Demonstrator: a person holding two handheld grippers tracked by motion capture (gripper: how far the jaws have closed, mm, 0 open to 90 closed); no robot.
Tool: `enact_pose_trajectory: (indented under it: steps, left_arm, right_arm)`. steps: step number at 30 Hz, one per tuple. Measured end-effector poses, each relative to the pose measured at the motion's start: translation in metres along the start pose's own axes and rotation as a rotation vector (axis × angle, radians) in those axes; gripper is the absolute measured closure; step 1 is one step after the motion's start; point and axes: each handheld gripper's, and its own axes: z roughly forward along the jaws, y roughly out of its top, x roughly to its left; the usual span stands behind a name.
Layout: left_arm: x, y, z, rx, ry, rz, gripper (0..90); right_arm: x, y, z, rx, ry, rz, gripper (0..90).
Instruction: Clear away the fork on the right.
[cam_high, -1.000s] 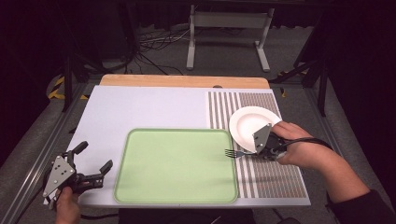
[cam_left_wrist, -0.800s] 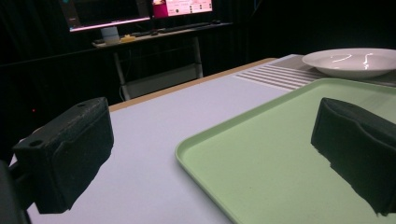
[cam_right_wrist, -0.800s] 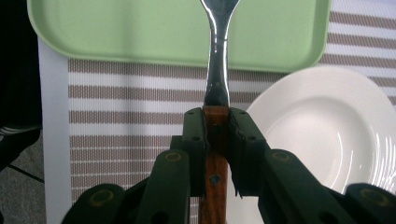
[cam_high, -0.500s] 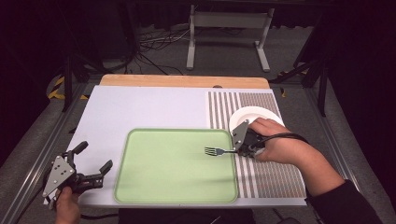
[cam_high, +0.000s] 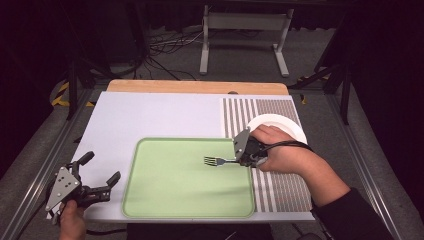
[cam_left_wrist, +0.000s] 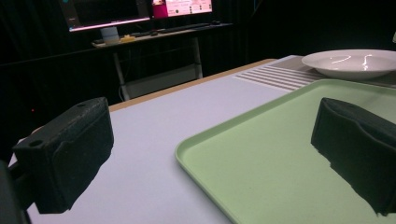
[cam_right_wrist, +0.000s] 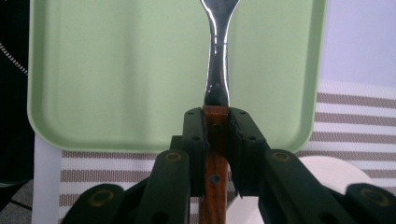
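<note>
The right gripper (cam_high: 239, 159) is clamping a fork (cam_high: 216, 161) by its wooden handle, jaws shut tight on either side of it, and is holding it over the right part of the green tray (cam_high: 165, 200), tines pointing left. A white plate (cam_high: 285, 125) is sitting just behind that hand on the striped mat (cam_high: 280, 187). At the counter's (cam_high: 160, 115) near left corner, the left gripper (cam_high: 100, 176) is resting with its jaws wide apart and gripping nothing, just beside the tray's left edge.
</note>
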Motion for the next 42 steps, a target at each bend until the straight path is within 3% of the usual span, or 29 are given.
enact_pose_trajectory:
  steps: [7,9,12,16,17,20,29,36,42]
  left_arm:
    - [0.000,0.000,0.000,-0.001,-0.001,0.001,0.0]
    - [0.000,0.000,0.000,-0.002,-0.001,0.001,0.0]
    - [0.000,0.000,0.000,-0.003,-0.001,0.003,0.0]
    - [0.000,0.000,0.000,-0.002,-0.002,0.002,0.0]
    - [0.000,0.000,0.000,-0.002,-0.002,0.002,0.0]
    - [0.000,0.000,0.000,-0.002,-0.001,0.002,0.0]
    - [0.000,0.000,0.000,-0.002,-0.002,0.002,0.0]
    - [0.000,0.000,0.000,-0.001,-0.002,0.002,0.0]
    - [0.000,0.000,0.000,-0.002,-0.002,0.002,0.0]
  right_arm:
    - [-0.001,0.013,0.006,-0.027,-0.007,0.013,77.9]
    - [-0.001,0.016,0.008,-0.049,0.006,0.076,77.9]
    - [0.000,0.018,0.009,-0.054,0.008,0.112,77.9]
    - [0.002,0.023,0.015,-0.062,0.043,0.240,77.9]
    - [0.002,0.023,0.015,-0.062,0.043,0.240,77.9]
    - [0.003,0.024,0.018,-0.075,0.063,0.341,78.0]
    - [0.005,0.027,0.025,-0.091,0.097,0.523,77.9]
    - [0.003,0.027,0.029,-0.106,0.101,0.627,77.9]
    - [0.004,0.028,0.032,-0.103,0.099,0.660,77.9]
